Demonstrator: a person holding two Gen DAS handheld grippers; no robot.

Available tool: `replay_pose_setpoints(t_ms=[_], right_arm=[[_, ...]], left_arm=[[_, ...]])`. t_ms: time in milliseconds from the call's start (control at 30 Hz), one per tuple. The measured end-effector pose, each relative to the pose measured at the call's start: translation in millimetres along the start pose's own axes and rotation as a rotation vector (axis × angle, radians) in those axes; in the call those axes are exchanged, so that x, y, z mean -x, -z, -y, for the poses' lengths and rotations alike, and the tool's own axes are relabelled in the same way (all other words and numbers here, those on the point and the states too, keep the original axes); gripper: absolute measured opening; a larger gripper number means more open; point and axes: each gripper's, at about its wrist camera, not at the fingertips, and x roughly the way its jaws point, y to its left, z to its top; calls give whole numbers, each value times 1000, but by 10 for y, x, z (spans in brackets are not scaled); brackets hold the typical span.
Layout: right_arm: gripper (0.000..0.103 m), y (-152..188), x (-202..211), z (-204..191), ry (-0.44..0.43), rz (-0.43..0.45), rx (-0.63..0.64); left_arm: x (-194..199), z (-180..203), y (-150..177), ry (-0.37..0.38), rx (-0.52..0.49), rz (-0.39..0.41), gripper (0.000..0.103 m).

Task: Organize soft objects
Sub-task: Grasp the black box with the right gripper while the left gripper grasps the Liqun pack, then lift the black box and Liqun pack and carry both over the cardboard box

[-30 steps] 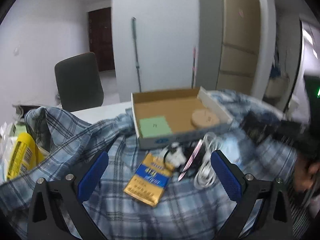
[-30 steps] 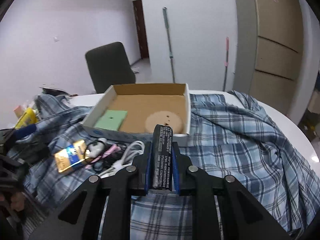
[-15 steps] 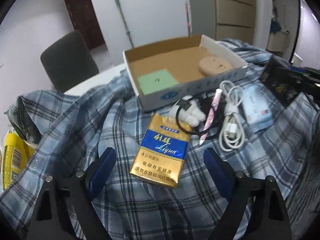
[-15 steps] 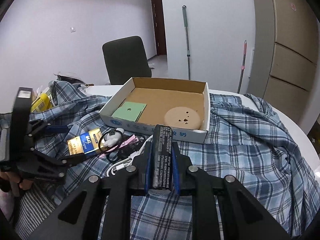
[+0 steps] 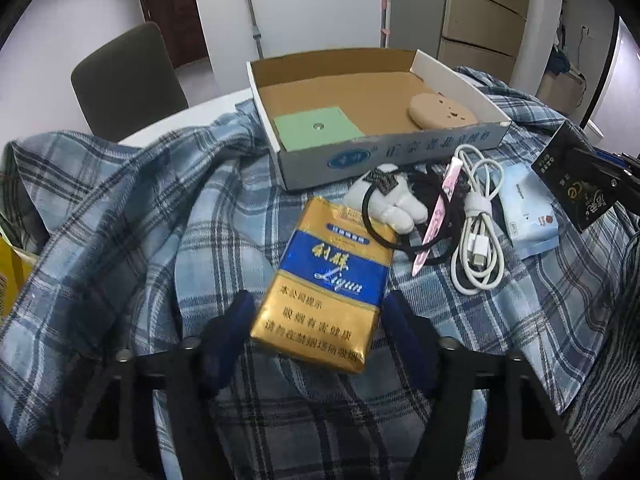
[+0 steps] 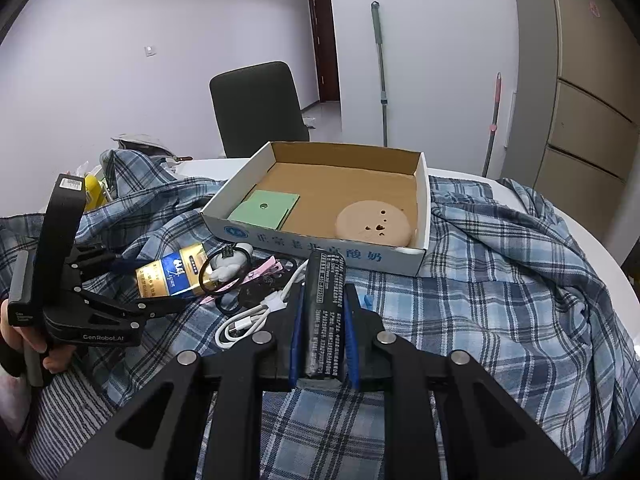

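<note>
Gold pack (image 5: pixel 326 284) sits between our left tool (image 5: pixel 316 316), whose jaws are closing; it may crumple or snag the shirt (image 5: pixel 132 216). Right tool (image 6: pixel 322 316) clenches a black pack (image 6: pixel 323 308).

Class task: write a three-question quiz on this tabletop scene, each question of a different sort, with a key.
1. True or false: the gold and blue pack lies inside the cardboard box.
2. Multiple choice: what is the right claw clamped on? A) white cable B) black pack C) pink clip
3. Fill in: the green card lies in the box together with a round ____ disc.

Key:
1. False; it lies on the plaid shirt, between the closing fingers of the left claw.
2. B, the black pack.
3. Tan; the tan disc.
</note>
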Motion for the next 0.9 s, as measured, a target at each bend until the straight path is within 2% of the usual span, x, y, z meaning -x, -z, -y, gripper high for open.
replay_pose_setpoints(t_ms=[267, 433, 567, 633, 700, 900], right_arm=[[17, -8, -1, 2, -2, 1, 2], [17, -5, -2, -11, -1, -1, 1], [17, 0, -4, -12, -4, -6, 3], [17, 7, -3, -17, -3, -9, 3], [17, 2, -2, -28, -2, -9, 4], [17, -4, 11, -24, -3, -5, -4]], left_arm=[[156, 51, 107, 47, 37, -17, 58], [428, 141, 277, 48, 119, 40, 57], [513, 223, 420, 46, 199, 15, 57], [500, 270, 481, 73, 218, 1, 62], [458, 325, 523, 114, 209, -5, 80], [466, 421, 432, 106, 119, -21, 80]])
